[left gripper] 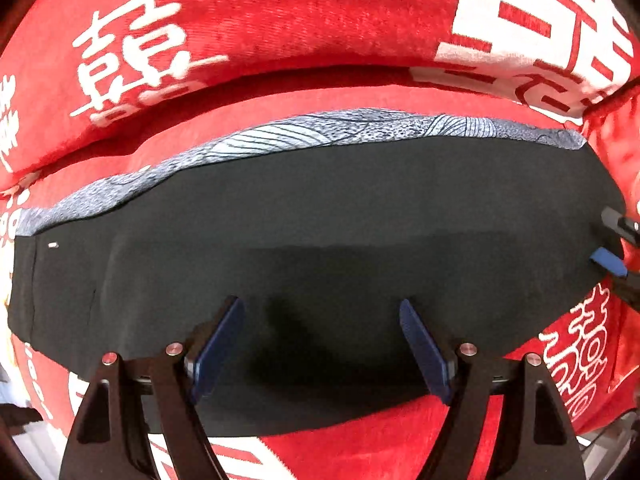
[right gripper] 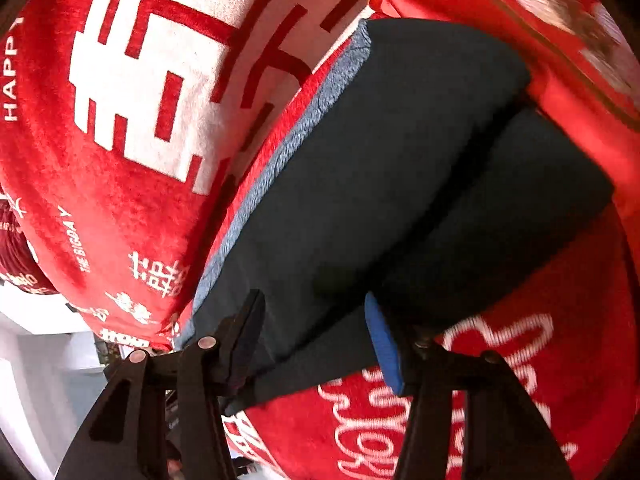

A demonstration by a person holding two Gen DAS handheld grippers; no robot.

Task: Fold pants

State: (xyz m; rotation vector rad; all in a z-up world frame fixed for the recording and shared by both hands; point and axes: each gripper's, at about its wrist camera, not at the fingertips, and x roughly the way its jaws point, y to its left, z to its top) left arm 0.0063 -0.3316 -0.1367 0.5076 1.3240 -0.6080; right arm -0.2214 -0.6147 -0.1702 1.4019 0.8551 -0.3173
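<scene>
The black pants (left gripper: 320,232) lie folded into a flat wide band on the red blanket (left gripper: 280,12), with a grey patterned edge (left gripper: 320,128) showing along the far side. My left gripper (left gripper: 322,312) is open and empty, its blue pads just above the near middle of the pants. My right gripper (right gripper: 312,308) is open over the pants' end (right gripper: 400,168), fingers straddling the cloth edge without pinching it. The right gripper's blue fingertips (left gripper: 610,260) also show at the pants' right end in the left wrist view.
The red blanket with white characters (right gripper: 132,92) covers the whole surface and bunches into a ridge behind the pants (left gripper: 240,60). A white floor or furniture (right gripper: 36,360) shows at the lower left of the right wrist view.
</scene>
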